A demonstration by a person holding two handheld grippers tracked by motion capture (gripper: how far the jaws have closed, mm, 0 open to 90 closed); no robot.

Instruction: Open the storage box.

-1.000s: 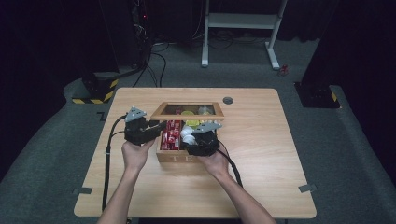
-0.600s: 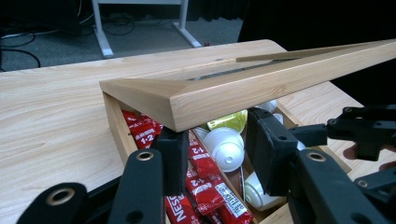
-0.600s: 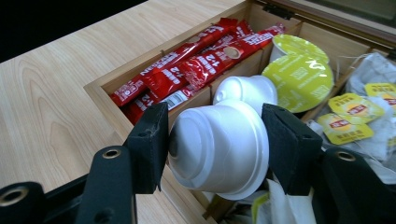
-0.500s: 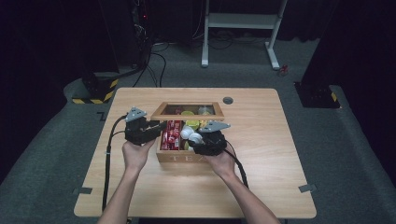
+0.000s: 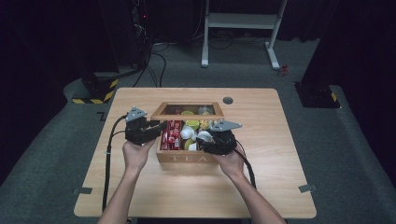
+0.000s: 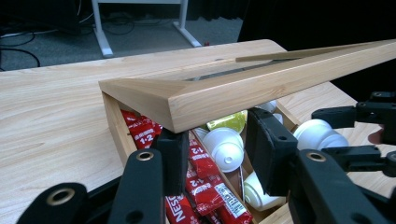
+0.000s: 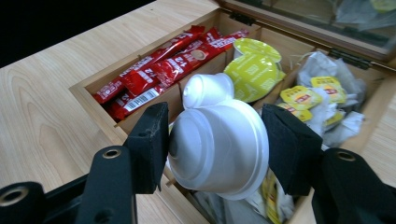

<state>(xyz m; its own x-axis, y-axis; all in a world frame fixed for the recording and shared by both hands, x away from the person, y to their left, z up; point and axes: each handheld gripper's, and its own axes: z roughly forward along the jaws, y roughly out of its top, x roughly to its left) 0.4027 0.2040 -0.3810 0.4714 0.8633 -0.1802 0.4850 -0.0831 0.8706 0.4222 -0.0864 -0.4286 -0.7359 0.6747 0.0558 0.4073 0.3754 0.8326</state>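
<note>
High view: a wooden tea box (image 5: 187, 157) sits mid-table, lid (image 5: 187, 111) raised, with the left gripper (image 5: 145, 130) at its left side and the right gripper (image 5: 215, 140) over its right half.
Left gripper view: jaws parted, holding nothing, under the tilted lid's edge (image 6: 243, 91); red sachets (image 6: 201, 186) lie below.
Right gripper view: jaws closed against a white capsule (image 7: 217, 147), held above the compartments.
Risk: the smooth capsule may slip; an unsupported lid could drop.

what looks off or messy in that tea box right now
Nothing is spilled or broken. The wooden tea box is open, its glass lid raised, with the left gripper under the lid's edge. The right gripper has a white capsule between its jaws, above the box rather than in a compartment.
</note>
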